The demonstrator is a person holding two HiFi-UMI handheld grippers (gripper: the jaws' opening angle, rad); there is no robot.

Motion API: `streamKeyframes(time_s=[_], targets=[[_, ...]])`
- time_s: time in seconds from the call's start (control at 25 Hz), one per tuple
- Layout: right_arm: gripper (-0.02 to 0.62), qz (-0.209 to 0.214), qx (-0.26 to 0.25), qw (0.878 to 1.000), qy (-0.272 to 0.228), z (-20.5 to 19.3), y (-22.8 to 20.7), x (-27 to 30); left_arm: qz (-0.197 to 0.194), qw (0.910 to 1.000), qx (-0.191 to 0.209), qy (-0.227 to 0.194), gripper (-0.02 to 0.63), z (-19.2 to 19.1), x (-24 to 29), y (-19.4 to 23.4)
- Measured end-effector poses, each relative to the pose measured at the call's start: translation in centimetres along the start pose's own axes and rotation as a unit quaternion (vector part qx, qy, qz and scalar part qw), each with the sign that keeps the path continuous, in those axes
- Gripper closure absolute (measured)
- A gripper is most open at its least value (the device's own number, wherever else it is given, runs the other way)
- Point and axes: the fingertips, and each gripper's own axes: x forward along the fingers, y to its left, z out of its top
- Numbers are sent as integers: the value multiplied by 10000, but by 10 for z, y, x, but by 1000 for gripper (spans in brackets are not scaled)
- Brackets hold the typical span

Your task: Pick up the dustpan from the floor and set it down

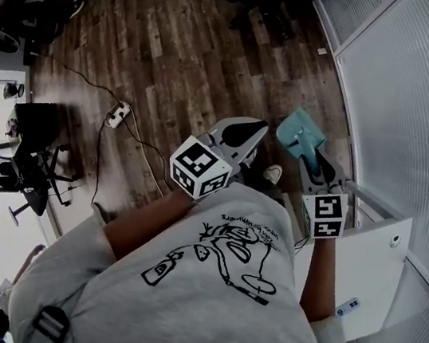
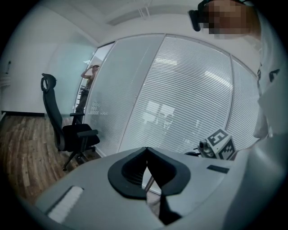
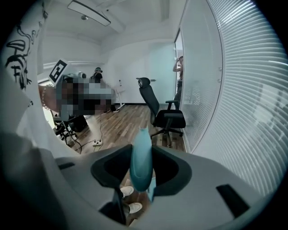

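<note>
Floorboards [image 1: 162,45] are lying open left of the jaws, glass wall [image 1: 419,102] crowding their right. Right gripper [image 3: 141,175], tilting downward, is clamping the teal dustpan [image 3: 141,157] between them; left gripper [image 2: 146,173] is hovering closed, empty.

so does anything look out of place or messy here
Nothing looks spilled or damaged. The one stray thing is a white power strip lying out on the wood floor, its cable trailing across the boards, a possible trip hazard. The teal dustpan is clamped in the right gripper, not lying loose.
</note>
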Motion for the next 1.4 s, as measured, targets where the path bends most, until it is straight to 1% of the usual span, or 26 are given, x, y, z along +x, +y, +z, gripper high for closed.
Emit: streamKeyframes(time_s=[0.2, 0.84, 1.4], targets=[[466, -21, 30, 10000, 76, -9, -6, 15, 22, 10000, -39, 51, 604, -3, -3, 4], [466, 71, 144, 9985, 519, -66, -11, 71, 27, 9997, -152, 200, 604, -23, -11, 4], [466, 173, 162, 9955, 916, -113, -20, 121, 83, 9994, -225, 261, 604, -29, -11, 7]])
